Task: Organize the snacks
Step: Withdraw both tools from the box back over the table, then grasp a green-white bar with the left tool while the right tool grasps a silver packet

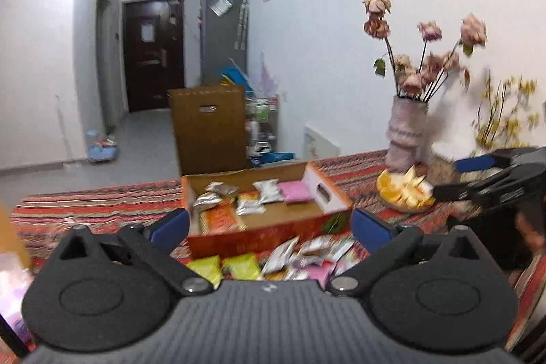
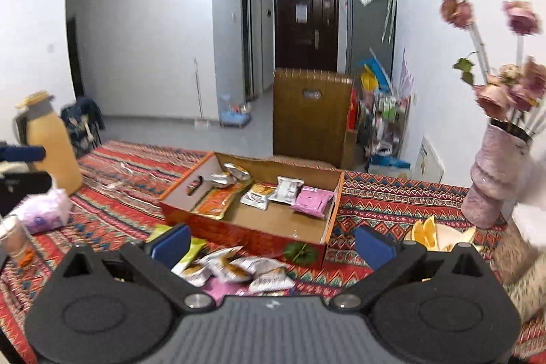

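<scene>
An orange cardboard box point(image 1: 218, 239) point(image 2: 245, 236) sits on the patterned tablecloth, holding several snack packets, among them a pink one point(image 1: 295, 191) point(image 2: 312, 202) and silver ones point(image 2: 232, 174). A loose pile of snack packets point(image 1: 297, 258) point(image 2: 235, 272) lies in front of the box, with green-yellow packets point(image 1: 221, 266) at its left. My left gripper point(image 1: 269, 224) hangs open above the pile, nothing between its blue pads. My right gripper point(image 2: 271, 246) is open and empty too, near the box's front wall. In the left wrist view the right gripper point(image 1: 454, 176) shows at the right edge.
A pink vase of dried roses point(image 1: 406, 135) point(image 2: 491, 179) stands at the right, with a plate of orange slices point(image 1: 402, 191) point(image 2: 440, 236) beside it. A yellow thermos point(image 2: 51, 149) and a pink wrapped pack point(image 2: 47, 210) stand at the left. Behind the table is a brown cardboard carton point(image 1: 210, 128).
</scene>
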A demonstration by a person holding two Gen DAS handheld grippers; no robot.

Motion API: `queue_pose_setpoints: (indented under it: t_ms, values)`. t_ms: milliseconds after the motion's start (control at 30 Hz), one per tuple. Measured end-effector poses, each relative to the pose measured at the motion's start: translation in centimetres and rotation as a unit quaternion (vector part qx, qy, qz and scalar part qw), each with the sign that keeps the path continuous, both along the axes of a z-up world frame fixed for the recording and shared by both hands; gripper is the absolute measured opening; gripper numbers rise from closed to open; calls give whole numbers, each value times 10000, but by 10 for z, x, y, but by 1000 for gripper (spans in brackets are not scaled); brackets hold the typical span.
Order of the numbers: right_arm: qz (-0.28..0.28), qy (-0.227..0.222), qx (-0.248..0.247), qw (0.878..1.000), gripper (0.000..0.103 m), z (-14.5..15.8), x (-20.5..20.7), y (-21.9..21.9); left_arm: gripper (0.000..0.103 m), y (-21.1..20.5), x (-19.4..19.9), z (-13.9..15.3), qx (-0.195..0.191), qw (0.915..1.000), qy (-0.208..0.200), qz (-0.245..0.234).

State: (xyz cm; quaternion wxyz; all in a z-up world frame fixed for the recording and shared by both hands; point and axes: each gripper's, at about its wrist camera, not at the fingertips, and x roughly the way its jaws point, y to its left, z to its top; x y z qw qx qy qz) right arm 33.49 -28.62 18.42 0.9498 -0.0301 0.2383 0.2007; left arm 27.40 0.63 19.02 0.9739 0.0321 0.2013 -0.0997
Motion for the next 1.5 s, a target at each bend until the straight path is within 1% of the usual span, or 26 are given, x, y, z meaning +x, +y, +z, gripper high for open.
queue_pose_setpoints:
  t_ms: [100,133,233,400,467,567,667,767,933,1033,1167,1367,1500]
  values:
    - [-43,-202,72,9998,103,-20,-43,-8,103,-2,-37,-20,4,9998,-216,44]
    - [-91,-270,34,9996,103,-28,-57,-10,103,-4,-50,-28,-62,9997,-251,13]
    - [-166,-383,22,9991,103,-54,-91,-13,103,-3,-80,-50,-359,9992,-169,-50]
    - [-170,-48,362,9992,103,-101,-132,-19,103,5,-119,-83,-510,9983,45,265]
    - [-304,89,335,9989,103,-121,-148,-18,103,7,-126,-96,-542,9977,222,337]
    - [-476,196,169,9985,103,-149,-171,-17,103,8,-131,-116,-366,9972,463,458]
    - [-466,513,133,9975,103,-167,-178,-17,103,8,-122,-131,-238,9961,676,511]
    - [-347,606,118,9975,103,-173,-176,-12,103,5,-106,-139,-187,9945,820,629]
    - [-193,481,89,9986,103,-168,-161,3,103,5,-88,-148,-235,9942,886,567]
    - [-194,468,50,9987,103,-167,-144,11,103,8,-75,-151,-204,9935,958,579]
    - [-287,523,9,9982,101,-166,-115,21,103,20,-47,-153,-229,9923,994,706]
    - [-409,532,37,9977,99,-165,-58,34,103,36,16,-152,-195,9916,860,948]
    - [-474,528,130,9974,94,-169,-12,43,103,45,69,-162,-161,9915,928,897]
